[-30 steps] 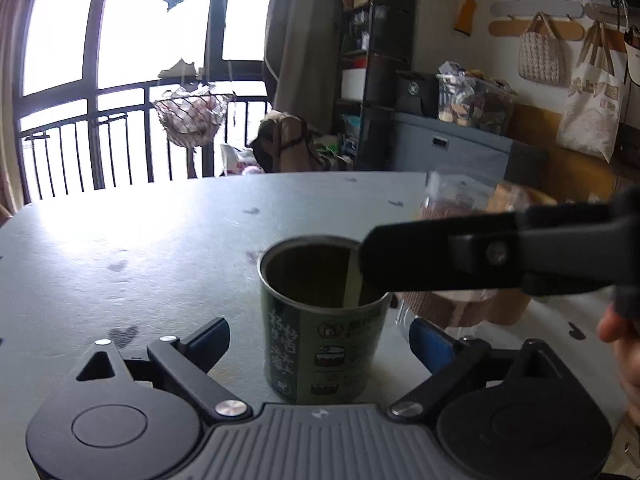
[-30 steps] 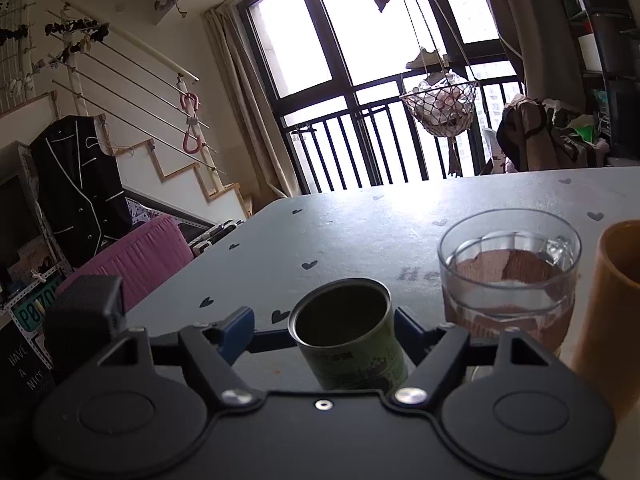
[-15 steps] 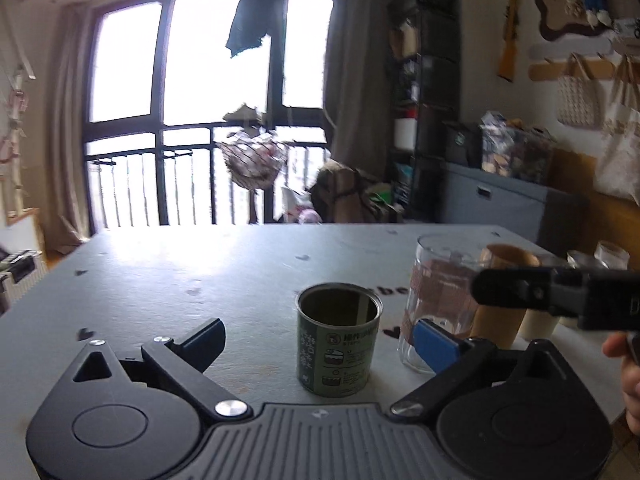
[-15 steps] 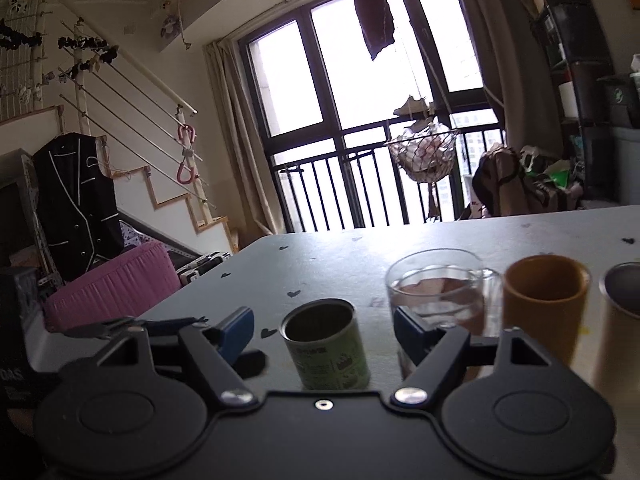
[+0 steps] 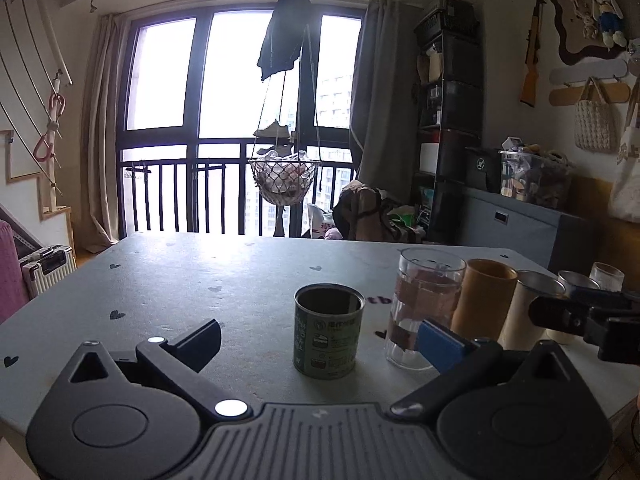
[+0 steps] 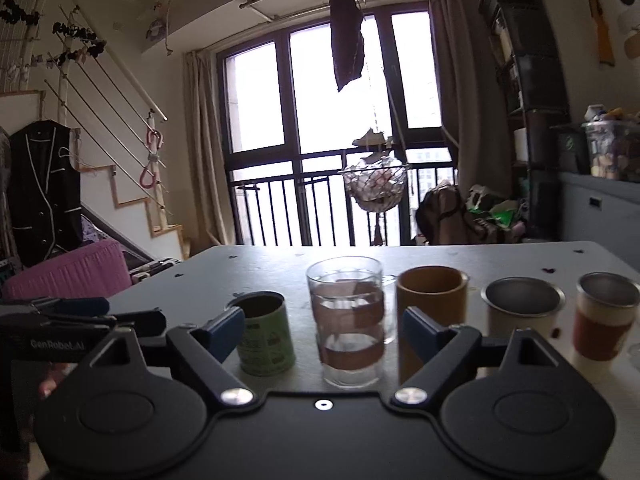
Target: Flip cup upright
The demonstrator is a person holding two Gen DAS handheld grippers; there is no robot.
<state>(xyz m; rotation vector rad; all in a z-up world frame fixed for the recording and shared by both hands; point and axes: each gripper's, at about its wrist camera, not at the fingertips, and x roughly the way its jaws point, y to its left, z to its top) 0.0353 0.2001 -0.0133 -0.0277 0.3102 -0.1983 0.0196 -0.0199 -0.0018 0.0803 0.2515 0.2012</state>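
A green printed cup (image 5: 327, 336) stands upright on the grey table (image 5: 168, 280), mouth up; it also shows in the right wrist view (image 6: 265, 334). My left gripper (image 5: 320, 340) is open and empty, held back from the cup with its jaws wide on either side. My right gripper (image 6: 324, 330) is open and empty, set back from the row of cups; the green cup is just behind its left fingertip (image 6: 222, 332). The right gripper also shows at the right edge of the left wrist view (image 5: 580, 320).
To the right of the green cup stand a clear glass (image 6: 348, 320), an orange-brown cup (image 6: 432, 312), a steel-lined white cup (image 6: 522, 316) and a cup with a red sleeve (image 6: 604, 320). The table's near edge lies just below both grippers.
Both grippers have pulled back and away from the green cup. The right gripper has let go of it and shifted right, bringing the row of cups into view. The cup stays upright.
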